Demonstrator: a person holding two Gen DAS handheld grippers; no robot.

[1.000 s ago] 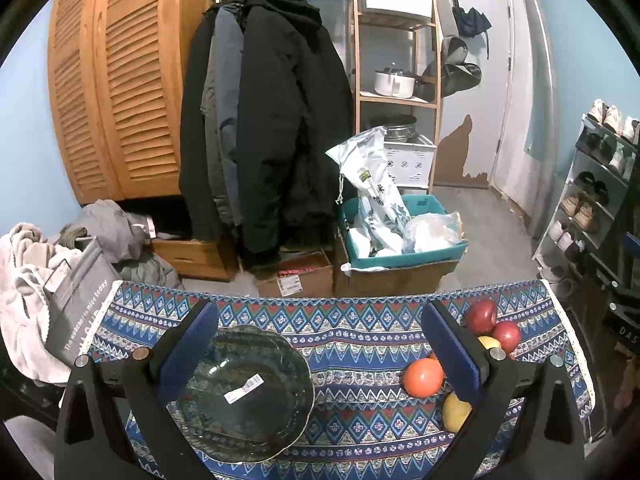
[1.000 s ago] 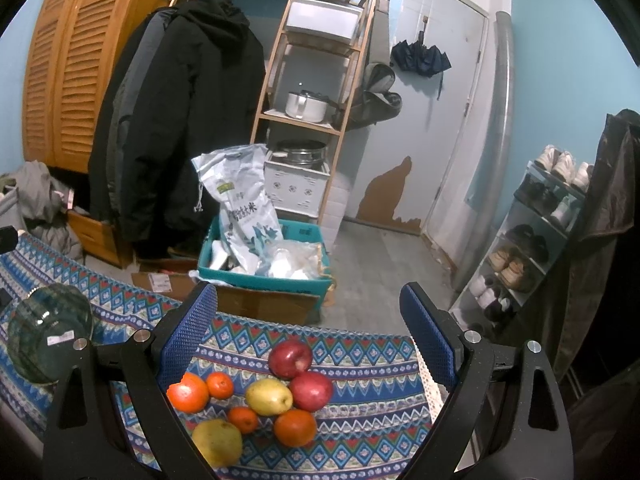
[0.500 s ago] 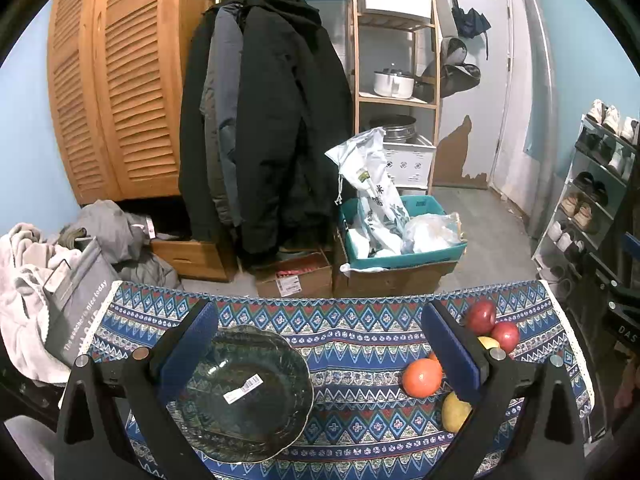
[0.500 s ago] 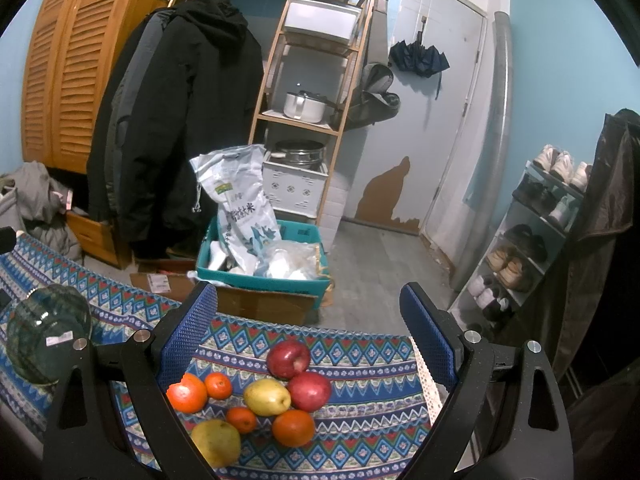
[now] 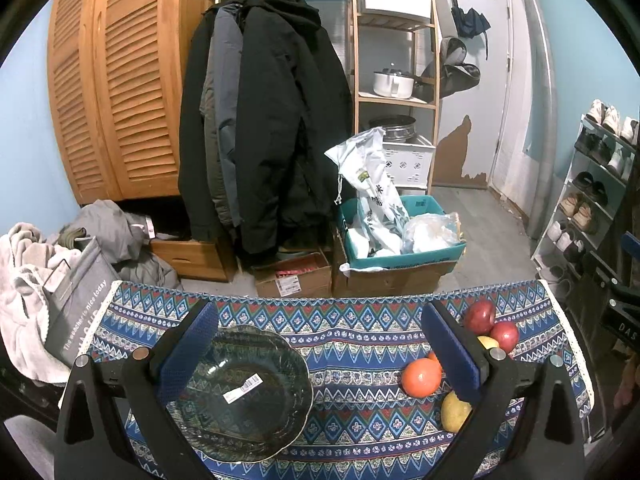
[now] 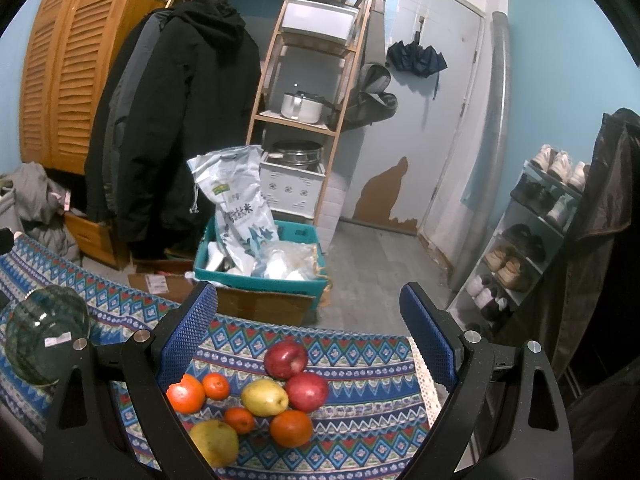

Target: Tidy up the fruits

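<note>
A dark glass bowl (image 5: 240, 392) with a barcode sticker sits on the patterned cloth (image 5: 348, 344) at the left; it also shows in the right wrist view (image 6: 44, 340). My left gripper (image 5: 320, 344) is open and empty above the cloth, its left finger over the bowl's rim. Several fruits lie in a cluster at the right: two red apples (image 6: 286, 359), a yellow pear (image 6: 264, 397), oranges (image 6: 291, 427) and a yellow-green fruit (image 6: 214, 442). My right gripper (image 6: 308, 332) is open and empty, hovering above the cluster. The left view shows an orange (image 5: 422, 377) and apples (image 5: 479, 316).
The table's far edge drops to the floor, where a teal bin (image 6: 260, 276) with bags sits on cardboard boxes. Coats (image 5: 260, 132) hang behind, a shelf unit (image 5: 396, 80) stands in the middle, a shoe rack (image 6: 536, 232) at the right, and laundry (image 5: 36, 280) at the left.
Almost nothing has changed. The right wrist view has shifted very slightly, with the fruits a touch lower in it. Both grippers stay open.
</note>
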